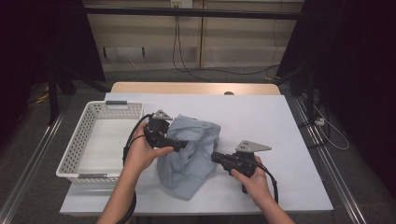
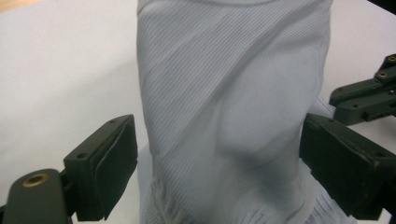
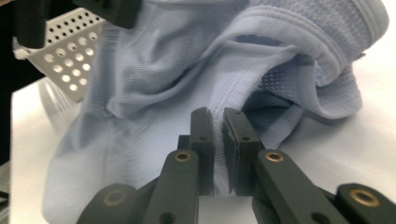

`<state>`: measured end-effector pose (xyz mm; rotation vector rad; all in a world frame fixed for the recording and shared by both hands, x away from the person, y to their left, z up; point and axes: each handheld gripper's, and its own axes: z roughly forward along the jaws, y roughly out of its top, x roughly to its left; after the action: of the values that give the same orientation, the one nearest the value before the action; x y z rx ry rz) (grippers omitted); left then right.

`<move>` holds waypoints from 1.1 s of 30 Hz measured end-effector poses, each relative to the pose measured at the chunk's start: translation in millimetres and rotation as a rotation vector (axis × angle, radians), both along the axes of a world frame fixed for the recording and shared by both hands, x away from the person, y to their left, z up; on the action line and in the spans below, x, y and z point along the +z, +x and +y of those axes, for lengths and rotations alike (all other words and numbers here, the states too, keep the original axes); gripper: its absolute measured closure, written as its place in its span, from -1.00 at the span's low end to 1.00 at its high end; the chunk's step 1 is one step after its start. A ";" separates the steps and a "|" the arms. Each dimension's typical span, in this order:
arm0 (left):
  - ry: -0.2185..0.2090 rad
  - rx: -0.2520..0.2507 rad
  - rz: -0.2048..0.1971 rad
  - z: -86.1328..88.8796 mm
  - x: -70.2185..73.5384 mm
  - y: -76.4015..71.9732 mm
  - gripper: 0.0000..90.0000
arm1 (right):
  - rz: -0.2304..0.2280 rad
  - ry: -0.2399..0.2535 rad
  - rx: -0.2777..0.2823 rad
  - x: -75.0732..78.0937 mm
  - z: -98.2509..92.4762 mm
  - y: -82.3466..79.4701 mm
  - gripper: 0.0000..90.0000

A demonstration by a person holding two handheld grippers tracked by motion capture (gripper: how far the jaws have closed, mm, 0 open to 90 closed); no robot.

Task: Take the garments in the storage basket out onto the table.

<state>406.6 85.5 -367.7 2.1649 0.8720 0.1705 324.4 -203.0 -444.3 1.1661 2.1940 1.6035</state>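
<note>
garment: pale blue ribbed garment (image 1: pixel 189 151) lies crumpled on the white table top (image 1: pixel 261 121), near its middle, just right of the basket.
garment detail: in the right gripper view a thick knitted hem (image 3: pixel 327 32) curls over at the upper right, with a mesh-like patch below it.
right gripper: right gripper (image 1: pixel 218 157) comes in from the right, level with the table, its tip at the garment's right edge; in its own view the two jaws stand nearly together with a thin fold of the blue cloth pinched between the pads.
left gripper: left gripper (image 1: pixel 180 143) reaches over the garment's upper left part; in its own view the jaws stand wide apart, a raised ridge of cloth rising between them, the pads (image 2: pixel 109 170) not clearly pressing on it.
hands: left hand (image 1: pixel 142 149) and right hand (image 1: pixel 250 179) each wrap round a gripper body, cables trailing back along the forearms.
basket: white perforated basket (image 1: pixel 74 154) sits at the table's left edge, touching or just beside the garment; i cannot tell which.
floor: grey floor beyond the table, cables running across it.
</note>
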 end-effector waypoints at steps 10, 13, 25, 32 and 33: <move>0.002 -0.014 -0.003 -11.0 15.5 14.9 -0.75 | -0.018 0.003 0.005 3.2 0.0 -4.7 0.85; -0.016 -0.014 0.017 -17.4 15.2 19.7 -0.75 | -0.022 0.002 0.009 3.6 0.4 -5.6 0.85; -0.053 0.000 0.042 -36.8 17.7 30.5 -0.48 | -0.028 0.005 -0.008 5.0 -6.6 -6.6 0.90; -0.049 -0.023 0.088 -38.1 17.7 28.5 0.35 | -0.015 0.000 0.001 3.3 -10.8 -6.2 1.00; -0.050 -0.023 0.103 -36.7 17.9 28.6 0.55 | -0.013 0.000 0.001 2.7 -11.5 -6.2 1.00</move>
<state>435.2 48.8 -349.8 2.1510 0.8994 0.0262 318.3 -214.4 -441.6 1.1507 2.1871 1.6070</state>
